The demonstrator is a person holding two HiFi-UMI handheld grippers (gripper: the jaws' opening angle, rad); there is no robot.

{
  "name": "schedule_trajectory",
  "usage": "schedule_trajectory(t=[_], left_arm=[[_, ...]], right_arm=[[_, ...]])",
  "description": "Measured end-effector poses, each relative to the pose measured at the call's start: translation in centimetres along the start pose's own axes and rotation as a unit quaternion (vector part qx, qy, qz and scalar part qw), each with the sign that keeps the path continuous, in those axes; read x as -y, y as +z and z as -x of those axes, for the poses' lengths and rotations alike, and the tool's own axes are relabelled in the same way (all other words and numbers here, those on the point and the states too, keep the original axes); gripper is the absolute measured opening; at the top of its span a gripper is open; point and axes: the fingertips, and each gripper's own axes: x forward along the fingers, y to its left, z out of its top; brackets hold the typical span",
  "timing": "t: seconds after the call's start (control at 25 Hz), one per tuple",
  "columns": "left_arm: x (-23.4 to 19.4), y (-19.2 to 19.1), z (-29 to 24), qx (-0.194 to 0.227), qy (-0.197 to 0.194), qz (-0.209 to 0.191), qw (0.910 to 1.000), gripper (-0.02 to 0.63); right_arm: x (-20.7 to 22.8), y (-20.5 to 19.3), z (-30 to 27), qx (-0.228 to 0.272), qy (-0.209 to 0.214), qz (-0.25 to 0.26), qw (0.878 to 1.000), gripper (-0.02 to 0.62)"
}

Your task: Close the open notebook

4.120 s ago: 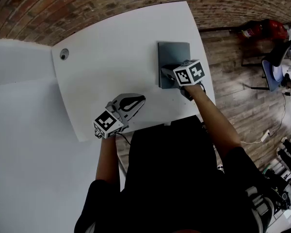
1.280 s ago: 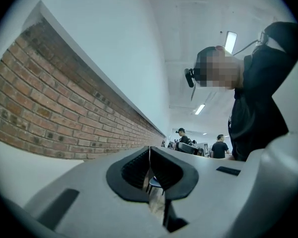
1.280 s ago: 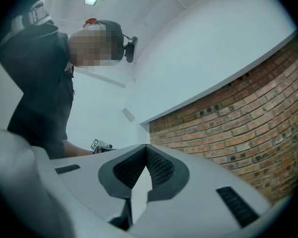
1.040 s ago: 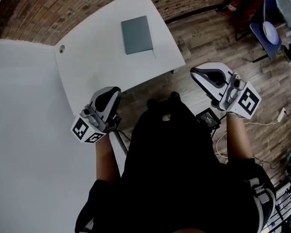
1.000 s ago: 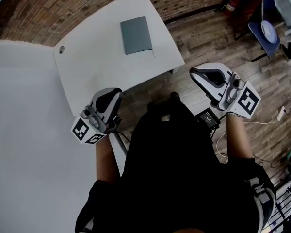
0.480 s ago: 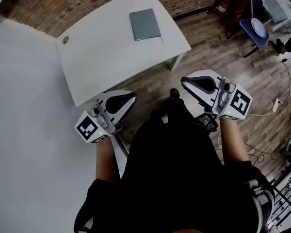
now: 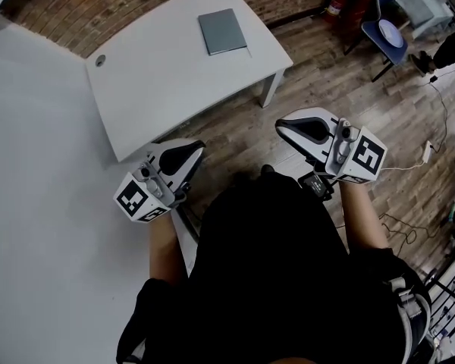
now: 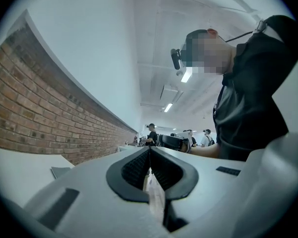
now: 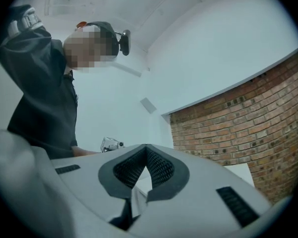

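**Notebook lies shut on the table, both grippers empty in front of it**

Nearest the camera, a person in a dark top holds the left gripper point(image 7: 196, 149) and the right gripper point(image 7: 282, 126) over the wooden floor point(image 7: 318, 74), on the near side of the white table point(image 7: 159, 74). Each gripper's jaws are pressed together with nothing between them. The left gripper hangs close to the table's near edge, and the right gripper hangs apart from the table, off its near right corner. On the table's far right part the grey notebook point(image 7: 222, 31) lies flat with its cover closed, well apart from both grippers. Beyond the table runs a brick wall point(image 7: 98, 14), and off to the table's right stands a blue chair point(image 7: 387, 32).
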Motion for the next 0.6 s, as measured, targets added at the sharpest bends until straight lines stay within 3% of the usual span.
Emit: schedule_trajectory(t=[0.32,0.6], left_arm=[[0.6,-0.5,-0.2,-0.016,-0.007,0.002,0.9999,0.02],[1.3,-1.8,-1.4,-0.023,-0.035,0.001,0.9991,0.02]], right_arm=[[-1.1,0.0,0.1,0.007,-0.01,0.016,1.0,0.005],[-0.6,-1.4,1.4,-0.012,-0.049,0.012,0.999,0.006]])
